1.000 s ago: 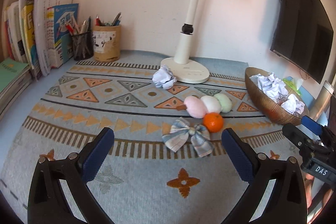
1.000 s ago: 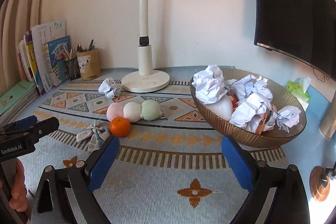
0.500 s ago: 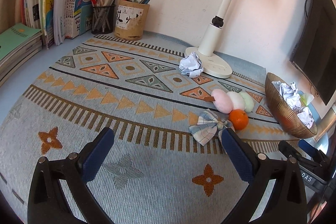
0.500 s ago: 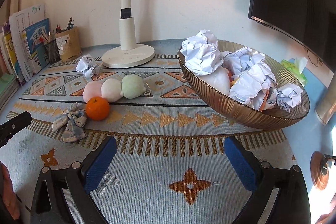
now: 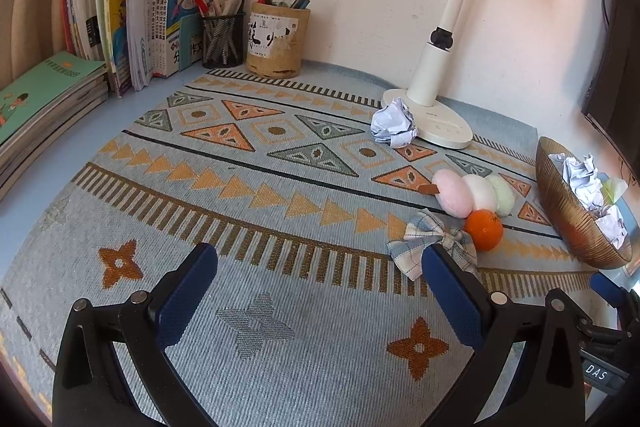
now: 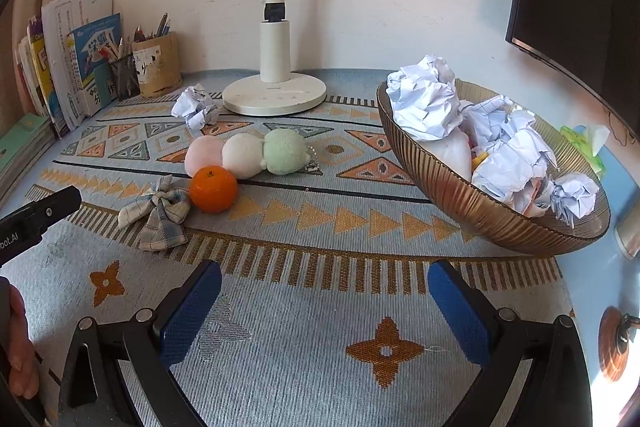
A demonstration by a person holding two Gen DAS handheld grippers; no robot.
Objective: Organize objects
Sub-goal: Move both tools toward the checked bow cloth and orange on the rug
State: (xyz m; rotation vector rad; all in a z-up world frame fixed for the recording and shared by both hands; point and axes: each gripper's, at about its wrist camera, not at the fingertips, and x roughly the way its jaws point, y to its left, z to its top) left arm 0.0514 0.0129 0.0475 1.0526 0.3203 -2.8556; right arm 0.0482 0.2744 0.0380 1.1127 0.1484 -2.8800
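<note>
Patterned woven mat covered the desk where we worked. We held the right gripper with jaws spread wide and nothing between them, over bare mat. Our left gripper was equally wide and empty, above the mat's near edge. Just beyond lay a plaid fabric bow, touching an orange. Behind the orange sat a three-ball plush skewer, pink, white and green. Farther back, a crumpled paper ball lay beside the white lamp base. To the right stood a ribbed bowl heaped with crumpled paper.
</note>
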